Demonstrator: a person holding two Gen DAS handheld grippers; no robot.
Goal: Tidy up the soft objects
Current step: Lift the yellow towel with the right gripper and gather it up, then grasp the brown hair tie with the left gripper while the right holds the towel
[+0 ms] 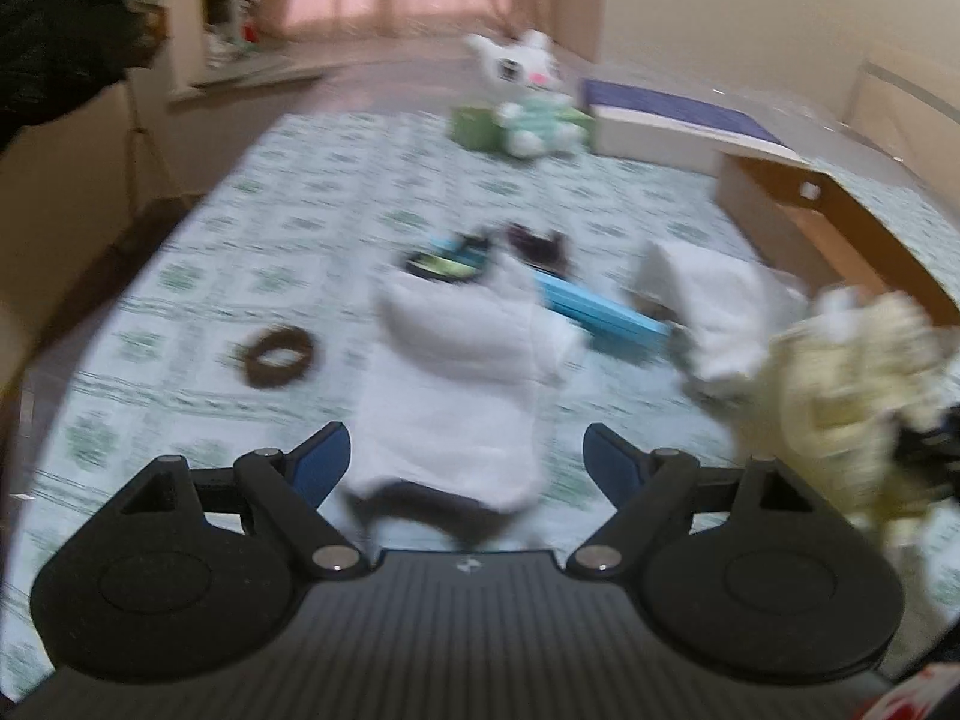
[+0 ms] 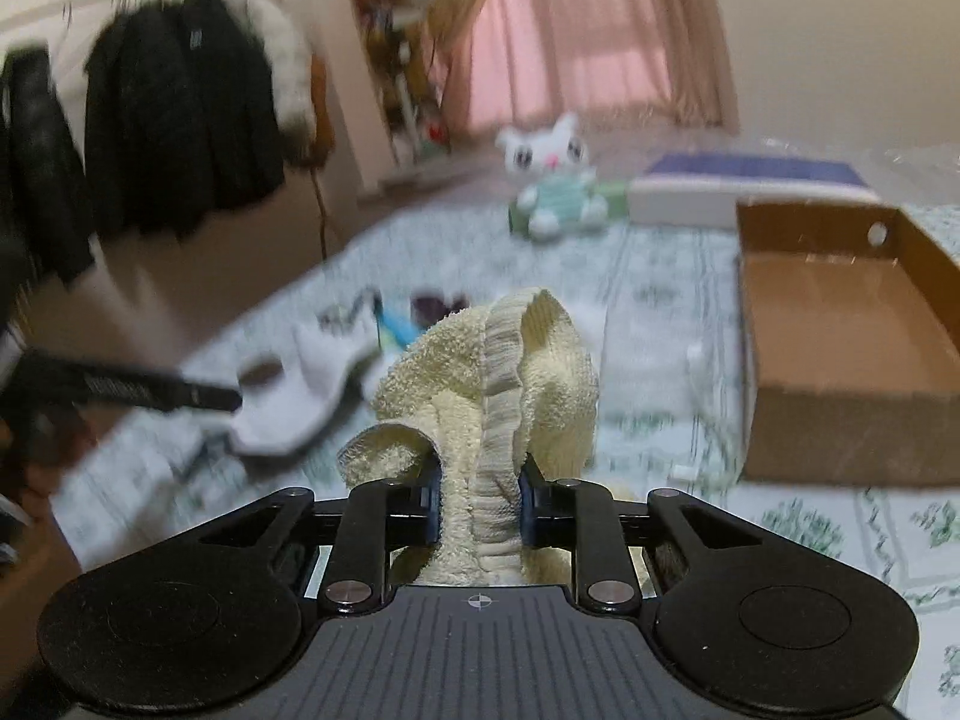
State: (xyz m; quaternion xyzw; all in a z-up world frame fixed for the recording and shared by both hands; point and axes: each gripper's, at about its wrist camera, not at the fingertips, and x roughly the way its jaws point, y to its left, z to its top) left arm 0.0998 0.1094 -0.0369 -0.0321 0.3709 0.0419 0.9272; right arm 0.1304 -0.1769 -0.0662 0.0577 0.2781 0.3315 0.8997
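Bed (image 1: 252, 228) under green-patterned white cover; lying directly on it: white sock (image 1: 456, 372), brown hair ring (image 1: 277, 357), blue flat box (image 1: 600, 312), open cardboard box (image 2: 840, 324), plush cat (image 2: 555, 186) at far end.

A: What lies behind the bed?
B: Pink curtains (image 2: 600, 42) cover the window, and dark coats (image 2: 174, 120) hang on a rail along the left wall.
A: And on the green-patterned bedsheet (image 1: 252, 240)?
B: A flat white box with a dark blue top (image 1: 678, 117) lies at the far end. In front of it, to the right, is an open brown cardboard box (image 2: 840, 324). A light blue flat case (image 1: 600, 309) lies near the middle, too blurred to identify further.
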